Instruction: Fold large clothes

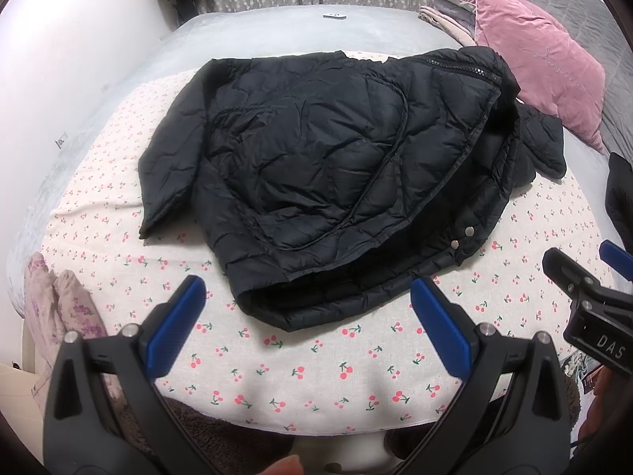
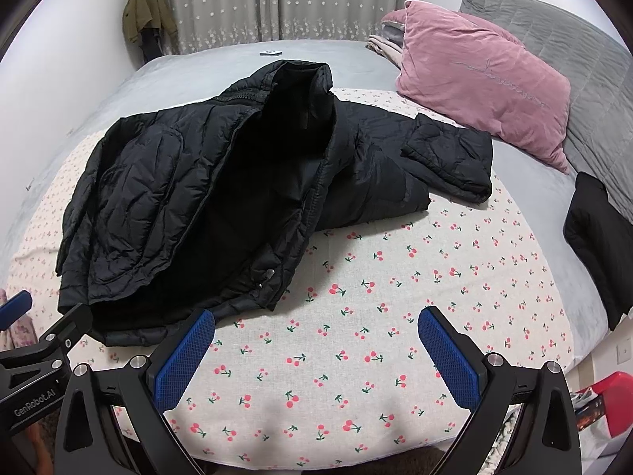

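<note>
So we judge the fold barely begun. Our black quilted puffer jacket (image 1: 340,166) lies rumpled on the cherry-printed cream sheet (image 1: 308,368), one front panel flopped over the body, a sleeve (image 1: 174,158) stretched out on the side away from the pink velvet pillow (image 2: 482,91), and the other sleeve (image 2: 451,158) bunched toward that pillow. Our left gripper (image 1: 308,316) hangs wide open just short of the jacket's hem, holding nothing; our right gripper (image 2: 316,348) is likewise spread and empty over bare sheet, on the jacket's pillow side. Still ahead, we think: flattening, both sleeves in, then halving.
</note>
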Demonstrator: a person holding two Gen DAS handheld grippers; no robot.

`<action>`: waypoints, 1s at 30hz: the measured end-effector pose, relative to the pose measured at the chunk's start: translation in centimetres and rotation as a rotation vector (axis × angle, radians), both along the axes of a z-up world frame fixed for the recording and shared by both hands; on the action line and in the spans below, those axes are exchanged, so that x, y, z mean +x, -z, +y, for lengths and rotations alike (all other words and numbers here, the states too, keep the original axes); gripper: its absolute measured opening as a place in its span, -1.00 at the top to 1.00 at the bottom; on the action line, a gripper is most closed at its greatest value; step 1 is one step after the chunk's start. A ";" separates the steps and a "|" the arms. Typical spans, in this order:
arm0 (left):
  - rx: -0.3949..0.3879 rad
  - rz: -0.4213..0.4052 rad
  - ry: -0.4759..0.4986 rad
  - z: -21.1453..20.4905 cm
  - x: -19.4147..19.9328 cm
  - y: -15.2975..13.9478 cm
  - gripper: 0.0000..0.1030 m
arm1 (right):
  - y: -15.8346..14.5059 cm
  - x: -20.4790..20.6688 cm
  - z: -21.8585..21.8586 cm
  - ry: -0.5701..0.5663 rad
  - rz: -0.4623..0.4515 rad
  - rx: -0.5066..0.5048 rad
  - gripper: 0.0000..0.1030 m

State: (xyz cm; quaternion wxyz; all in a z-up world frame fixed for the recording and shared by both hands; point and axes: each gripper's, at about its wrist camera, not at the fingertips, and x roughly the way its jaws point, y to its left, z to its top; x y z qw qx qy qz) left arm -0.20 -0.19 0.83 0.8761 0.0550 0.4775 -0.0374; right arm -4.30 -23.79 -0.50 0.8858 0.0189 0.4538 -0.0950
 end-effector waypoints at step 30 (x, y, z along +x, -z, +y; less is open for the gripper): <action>-0.008 -0.008 -0.009 0.5 -0.1 -0.4 -1.00 | -0.1 0.0 0.1 0.001 -0.001 0.001 -1.00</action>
